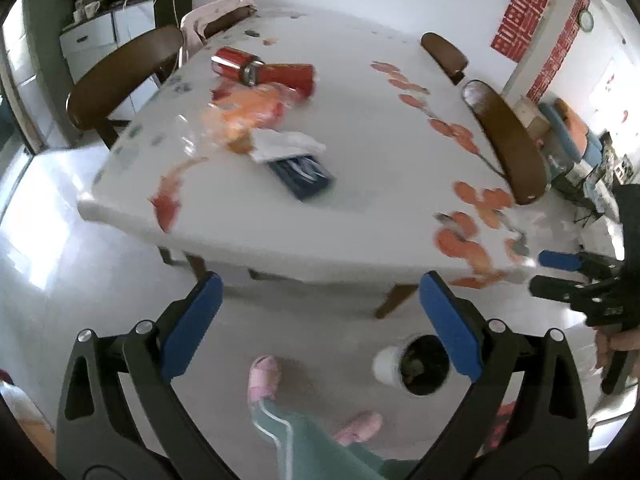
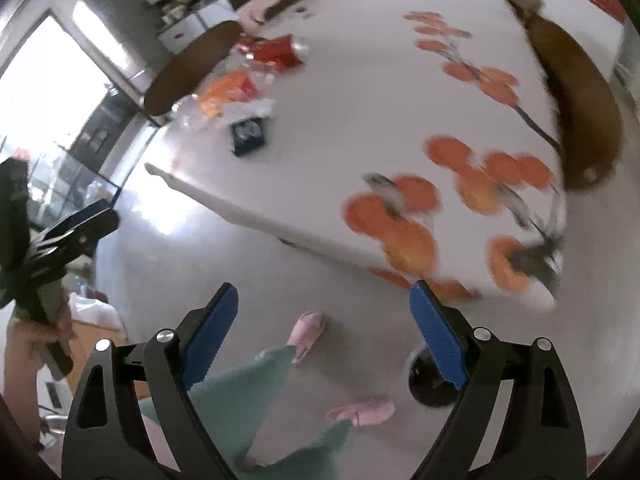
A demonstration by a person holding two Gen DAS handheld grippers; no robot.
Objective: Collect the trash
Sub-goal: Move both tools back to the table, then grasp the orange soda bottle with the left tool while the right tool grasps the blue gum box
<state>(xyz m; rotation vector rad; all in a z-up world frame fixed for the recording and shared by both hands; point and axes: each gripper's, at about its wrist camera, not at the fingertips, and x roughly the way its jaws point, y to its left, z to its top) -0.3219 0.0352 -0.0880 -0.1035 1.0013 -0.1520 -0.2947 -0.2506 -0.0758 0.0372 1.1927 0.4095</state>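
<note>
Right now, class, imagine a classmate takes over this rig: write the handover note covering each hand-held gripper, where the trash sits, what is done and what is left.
Left hand-held gripper: open, empty, held off the table over the floor.
Right hand-held gripper: open, empty, also short of the table.
Trash, all on the white flower-print tablecloth: red drink can lying on its side, red paper cup tipped over, orange plastic wrapper, crumpled white tissue, dark blue flat packet.
Black round bin with a white liner stands on the floor near the person's feet.
Done: nothing picked up, as far as these views show. Left: every piece.
</note>
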